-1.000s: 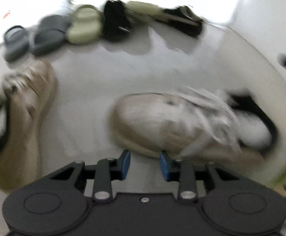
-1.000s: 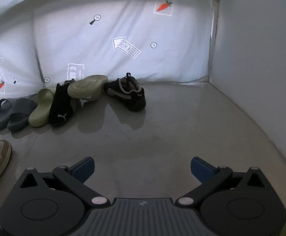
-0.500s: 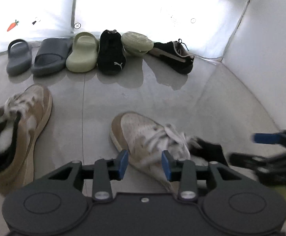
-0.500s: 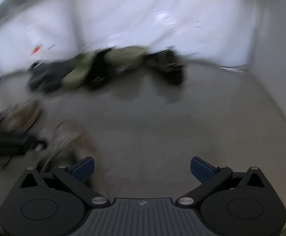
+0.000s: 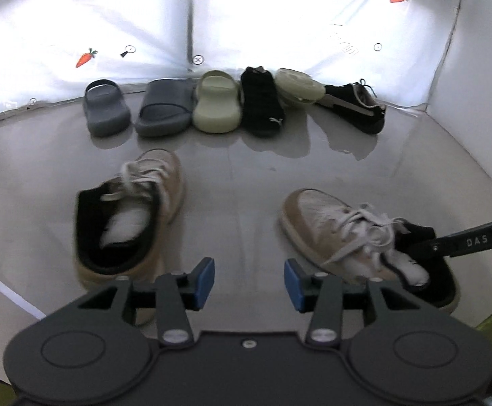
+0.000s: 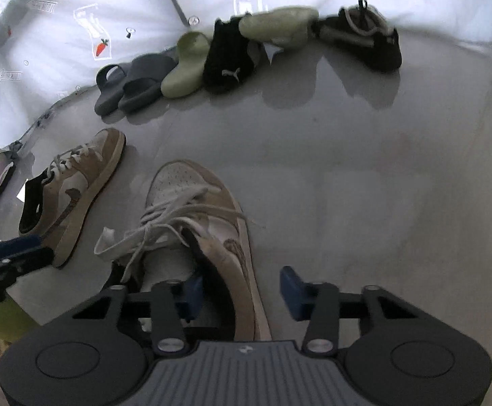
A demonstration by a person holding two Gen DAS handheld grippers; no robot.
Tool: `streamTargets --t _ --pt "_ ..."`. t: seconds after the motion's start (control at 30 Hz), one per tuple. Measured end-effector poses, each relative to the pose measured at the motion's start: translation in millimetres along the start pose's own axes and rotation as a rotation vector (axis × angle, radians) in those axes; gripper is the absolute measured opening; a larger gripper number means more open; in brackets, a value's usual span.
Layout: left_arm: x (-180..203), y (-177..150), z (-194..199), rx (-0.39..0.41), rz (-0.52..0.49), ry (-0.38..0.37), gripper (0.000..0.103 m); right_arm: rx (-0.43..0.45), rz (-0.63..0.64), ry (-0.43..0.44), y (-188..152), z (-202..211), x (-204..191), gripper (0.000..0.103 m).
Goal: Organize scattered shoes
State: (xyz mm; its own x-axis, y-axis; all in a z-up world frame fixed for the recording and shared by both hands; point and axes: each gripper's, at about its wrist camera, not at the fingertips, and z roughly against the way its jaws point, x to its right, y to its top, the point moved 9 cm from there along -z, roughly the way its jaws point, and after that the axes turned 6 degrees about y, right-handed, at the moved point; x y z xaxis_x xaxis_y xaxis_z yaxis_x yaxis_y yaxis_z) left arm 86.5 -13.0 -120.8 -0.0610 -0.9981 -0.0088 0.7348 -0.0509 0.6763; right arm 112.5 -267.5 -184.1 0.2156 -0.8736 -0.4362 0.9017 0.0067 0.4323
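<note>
left wrist: two tan sneakers [image 5: 129,216], six shoes [image 5: 216,106] rowed; left claw [image 5: 249,279] opening, empty; right claw [image 6: 235,292] closing round sneaker collar

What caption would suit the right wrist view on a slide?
Right gripper closing around the side wall of a tan sneaker, its mate beside it.

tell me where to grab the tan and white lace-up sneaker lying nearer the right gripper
Grip the collar's side wall near the heel, coming down from above and behind. The tan and white sneaker sits upright with its mouth open, so one finger fits inside. The right gripper is closing with that wall between its jaws.
</note>
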Motion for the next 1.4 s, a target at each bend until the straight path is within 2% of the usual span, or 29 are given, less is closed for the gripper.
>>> streamTargets --t 0.17,0.23,0.33,0.5,0.77,0.9,1.07,1.2,1.27,1.33,1.4 --pt "-23 20 -4 0.016 0.059 -0.033 0.046 -0.019 0.067 -0.126 1 -8 -18 0.024" --pt "-28 27 -5 0.027 0.066 -0.05 0.046 -0.002 0.006 -0.148 5 -14 -23 0.024" --pt "-34 38 -6 0.056 0.046 -0.066 0.046 0.021 -0.073 -0.156 8 -19 -30 0.024" --pt "-42 53 -9 0.087 0.029 -0.093 0.046 0.053 -0.127 -0.152 21 -32 -42 0.024" --pt "-57 72 -13 0.142 0.047 -0.113 0.046 0.083 -0.073 -0.178 59 -62 -57 0.024" --pt "-62 84 -20 0.16 0.06 -0.118 0.047 0.122 -0.012 -0.233 90 -76 -51 0.026" --pt "-70 97 -26 0.186 0.074 -0.11 0.05 0.195 -0.04 -0.189 122 -89 -30 0.034" --pt "-79 106 -34 0.199 0.079 -0.093 0.051 0.174 -0.102 -0.18 124 -78 -27 0.037" --pt "-85 115 -43 0.195 0.094 -0.089 0.051 0.196 -0.086 -0.166 120 -65 -31 0.053" --pt "-87 120 -50 0.184 0.107 -0.099 0.052 0.22 -0.061 -0.145 115 -51 -36 0.08" --pt "-87 127 -60 0.165 0.125 -0.116 0.052 0.244 -0.036 -0.124 110 -36 -40 0.082"
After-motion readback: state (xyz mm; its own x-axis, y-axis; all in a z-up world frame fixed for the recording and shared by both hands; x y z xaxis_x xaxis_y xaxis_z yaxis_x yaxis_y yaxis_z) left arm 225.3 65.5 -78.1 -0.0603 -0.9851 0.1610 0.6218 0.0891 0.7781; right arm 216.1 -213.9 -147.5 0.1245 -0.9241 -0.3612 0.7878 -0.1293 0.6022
